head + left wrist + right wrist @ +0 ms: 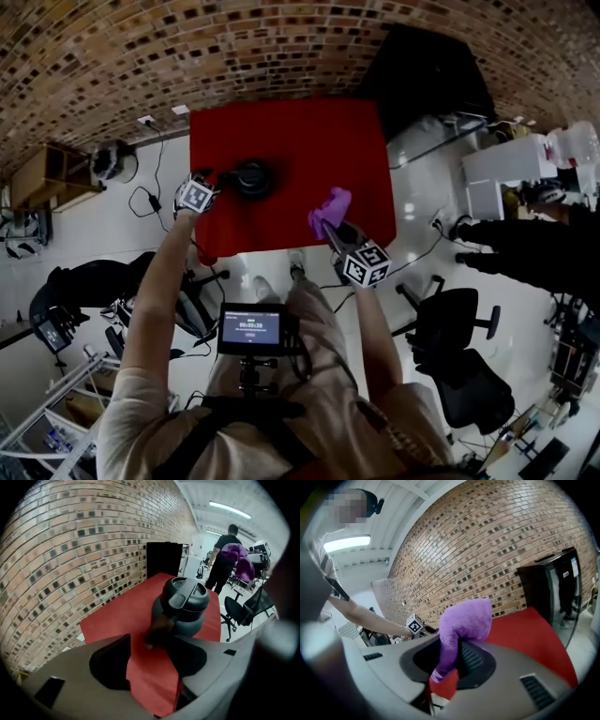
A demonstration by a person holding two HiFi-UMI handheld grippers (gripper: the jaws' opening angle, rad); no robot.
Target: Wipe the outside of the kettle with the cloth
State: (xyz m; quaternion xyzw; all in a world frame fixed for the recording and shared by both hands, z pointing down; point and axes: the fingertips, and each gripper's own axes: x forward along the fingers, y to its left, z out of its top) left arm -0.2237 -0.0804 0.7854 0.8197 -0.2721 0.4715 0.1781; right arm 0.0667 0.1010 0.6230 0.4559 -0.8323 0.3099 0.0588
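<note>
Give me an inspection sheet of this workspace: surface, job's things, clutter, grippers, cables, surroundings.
Surface: red table.
Job's things: dark kettle upright on the table; purple cloth held above its near side.
Clutter: nothing seen.
Grippers: left gripper open, facing the kettle, nothing between its jaws; right gripper shut on the cloth.
Cables: cable on the floor left of the table.
Surroundings: brick wall, black cabinet, office chair, a person standing.

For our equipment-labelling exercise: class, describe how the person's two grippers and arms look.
The left gripper and right gripper have pale grey shells, with dark pads lining the jaws. Each carries a cube covered in black-and-white square markers. The arms are bare below short, light-coloured sleeves.
</note>
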